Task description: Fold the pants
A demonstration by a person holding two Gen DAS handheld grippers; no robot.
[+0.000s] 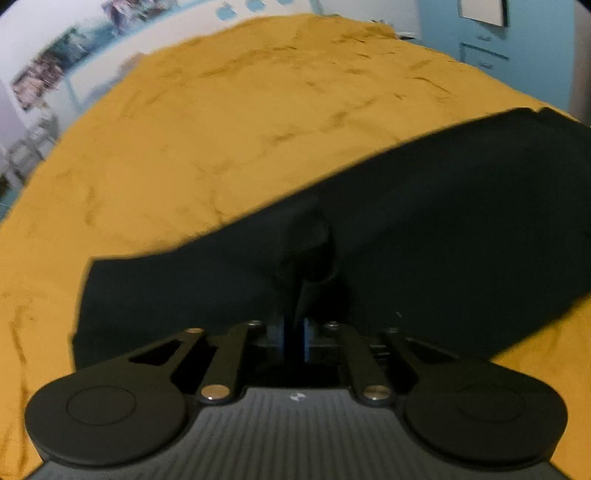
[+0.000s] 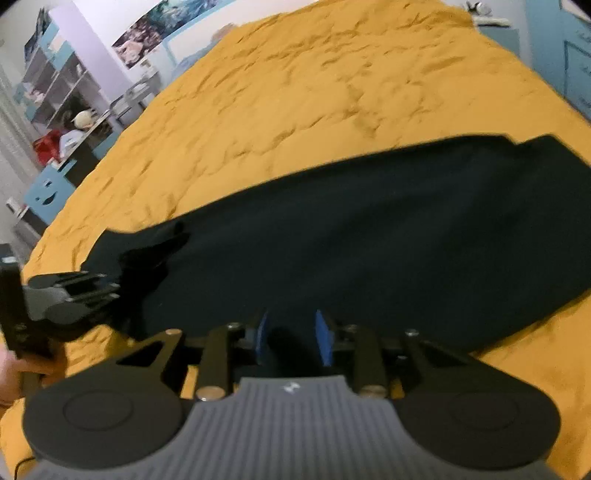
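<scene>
Pants (image 2: 369,251): dark, long, laid flat on a yellow-orange bedspread (image 2: 295,92), running from the lower left up toward the right edge in both wrist views. Fabric looks doubled lengthwise; the far end at upper right shows two stepped edges. Pictures are blurred, so seams and folds are hard to read.

Shelving unit (image 2: 59,85): far left of the right wrist view, beyond the bed, open compartments with small items too blurred to name. A red item (image 2: 48,146) sits on a low surface below it.

Posters (image 2: 155,33): on the pale wall behind the bed, upper left.

Person's hand (image 2: 22,369): lower left edge of the right wrist view, wrapped around the handle of the left gripper.

Left gripper (image 2: 122,284): reaches onto the near left end of the pants. In its own view the blue pads (image 1: 306,338) stand close together with a raised ridge of dark fabric between them; whether the pads still press on it cannot be told.

Right gripper (image 2: 291,339): over the near edge of the pants, middle of the length. Blue pads clearly apart, dark fabric below the gap, nothing clamped.

Blue cabinet doors (image 1: 480,55): upper right, past the bed.
</scene>
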